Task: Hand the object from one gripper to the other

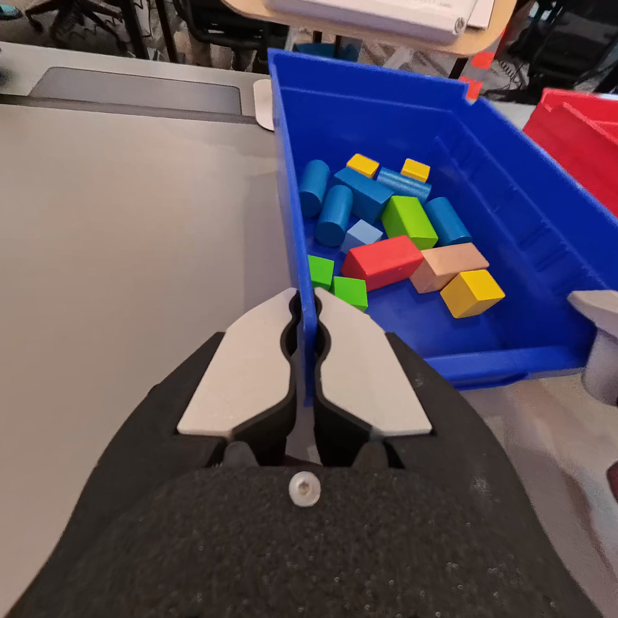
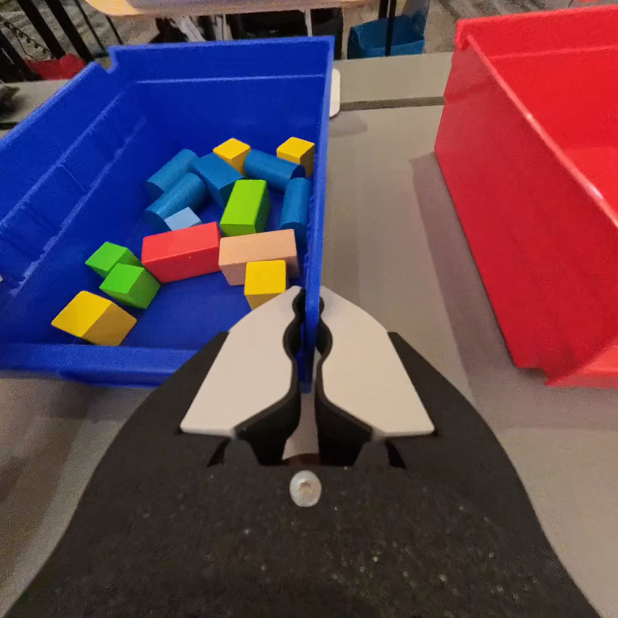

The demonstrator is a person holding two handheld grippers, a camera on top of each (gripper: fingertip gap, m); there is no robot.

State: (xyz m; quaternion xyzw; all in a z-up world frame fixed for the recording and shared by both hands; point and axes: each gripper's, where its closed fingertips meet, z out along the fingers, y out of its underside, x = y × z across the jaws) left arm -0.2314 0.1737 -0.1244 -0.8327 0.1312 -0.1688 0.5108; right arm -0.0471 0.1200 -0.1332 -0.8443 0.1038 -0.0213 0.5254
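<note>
Both tongs, left [image 1: 305, 294] and right [image 2: 311, 291], clamp blue bin [image 1: 501, 187] walls.

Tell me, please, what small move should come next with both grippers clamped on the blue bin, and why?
Probably open one gripper, perhaps the left gripper. Its jaws pinch one side wall of the blue bin while the right gripper pinches the opposite wall, so both hold it; a handover ends when one lets go. The bin appears to be on the table.

Grey table [image 1: 117, 217] in front — beyond it black chair legs [image 1: 83, 20] and a pale wooden tabletop [image 1: 485, 36].
</note>
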